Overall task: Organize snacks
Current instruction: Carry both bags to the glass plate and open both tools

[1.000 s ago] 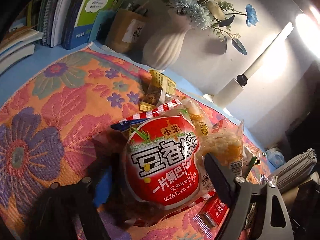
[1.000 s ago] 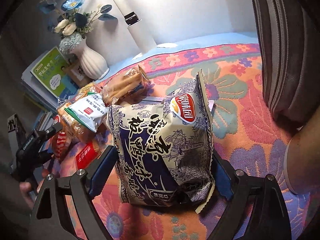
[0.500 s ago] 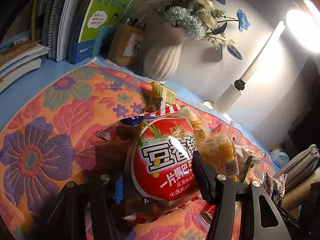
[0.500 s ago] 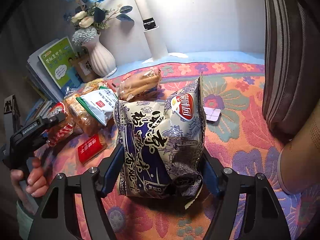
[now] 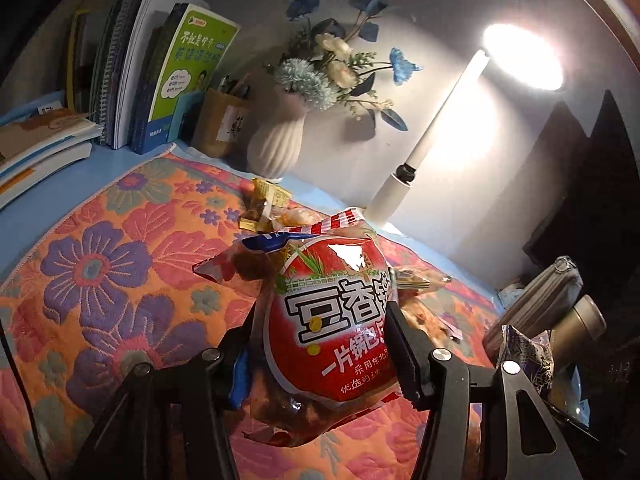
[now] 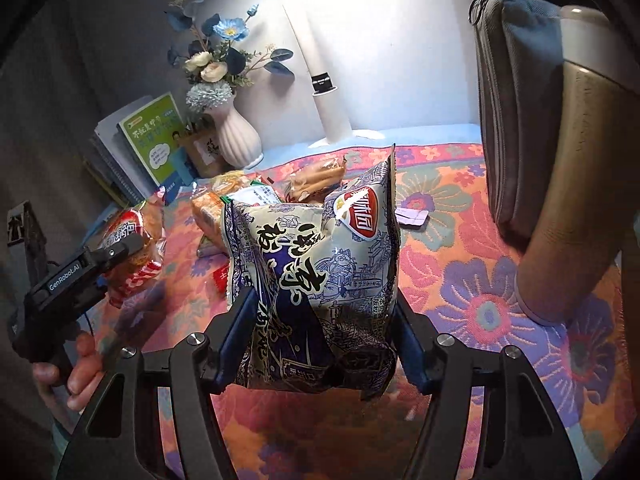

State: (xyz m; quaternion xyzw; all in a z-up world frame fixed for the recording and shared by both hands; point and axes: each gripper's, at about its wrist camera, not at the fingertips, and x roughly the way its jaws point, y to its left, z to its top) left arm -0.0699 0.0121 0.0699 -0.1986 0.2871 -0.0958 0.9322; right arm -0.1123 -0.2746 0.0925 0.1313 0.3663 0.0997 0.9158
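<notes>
Both tools grip bags: we clench our left gripper (image 5: 320, 344) on the red snack bag (image 5: 332, 320), while our right gripper (image 6: 320, 336) is closing, squeezing the blue-patterned chip bag (image 6: 316, 276).

My left gripper (image 5: 320, 340), matt black plastic with bright metal screws, pinches a red snack bag (image 5: 332, 320) of glossy crinkled film that throws back the lamp glare, and my right gripper (image 6: 320, 344), closing, presses a blue-and-cream chip bag (image 6: 316, 280) of the same shiny, creased foil. Beneath lies a woven flowered cloth (image 5: 120, 280), rough and matt. The ribbed vase (image 5: 276, 148) looks like smooth matt ceramic, the books (image 5: 188, 76) have glossy paper covers, and the flask (image 6: 568, 200) has a dull brushed-metal sheen.
</notes>
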